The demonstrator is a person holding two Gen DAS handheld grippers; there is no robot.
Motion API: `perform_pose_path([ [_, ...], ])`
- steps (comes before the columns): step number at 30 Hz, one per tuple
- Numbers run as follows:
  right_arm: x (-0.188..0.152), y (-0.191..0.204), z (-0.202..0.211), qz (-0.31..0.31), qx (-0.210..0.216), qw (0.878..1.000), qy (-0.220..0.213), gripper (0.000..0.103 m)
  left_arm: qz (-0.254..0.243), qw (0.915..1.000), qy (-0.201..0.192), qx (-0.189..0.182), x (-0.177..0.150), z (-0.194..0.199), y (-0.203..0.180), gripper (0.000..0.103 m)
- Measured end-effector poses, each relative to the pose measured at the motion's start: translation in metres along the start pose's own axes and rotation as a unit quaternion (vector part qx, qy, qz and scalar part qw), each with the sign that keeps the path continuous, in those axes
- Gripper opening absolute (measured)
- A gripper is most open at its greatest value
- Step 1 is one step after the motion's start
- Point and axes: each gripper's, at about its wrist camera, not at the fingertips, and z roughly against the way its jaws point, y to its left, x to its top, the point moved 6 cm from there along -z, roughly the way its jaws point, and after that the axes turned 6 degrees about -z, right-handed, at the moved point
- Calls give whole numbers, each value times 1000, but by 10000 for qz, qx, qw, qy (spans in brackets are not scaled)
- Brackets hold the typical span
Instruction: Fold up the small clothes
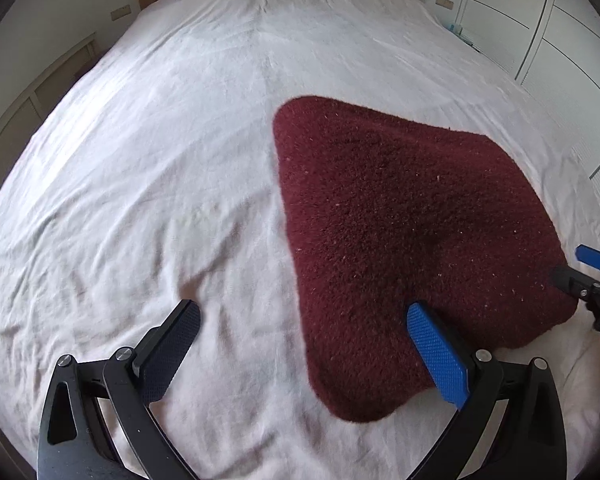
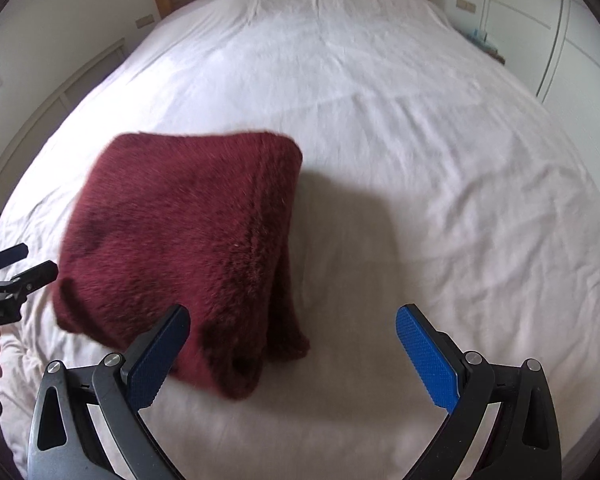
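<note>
Maroon garment (image 1: 412,240) folded on bed (image 1: 160,160), between spread left tool (image 1: 304,344) and right tool (image 2: 292,344).

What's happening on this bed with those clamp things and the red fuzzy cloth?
A person holds a two-finger tool in each hand to fold small clothes on a bed covered by a white sheet. A fuzzy dark red garment lies there already folded into a thick bundle. The left tool and the right tool both hover open beside it, holding nothing.
</note>
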Motion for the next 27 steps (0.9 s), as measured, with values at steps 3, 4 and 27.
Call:
perform_pose_path([
  [3,-1,-1,27,18,39,9999,-117,103,10,9998,-96,173,-2,24,5,102],
  [4,-2,-3,38,14,24,9998,-177,103,28,9996,-196,176,-3,36,8,102],
  [27,-46,-40,131,-278,-355,9977,-506,103,215,9980,-104,578,-43,117,12,102],
])
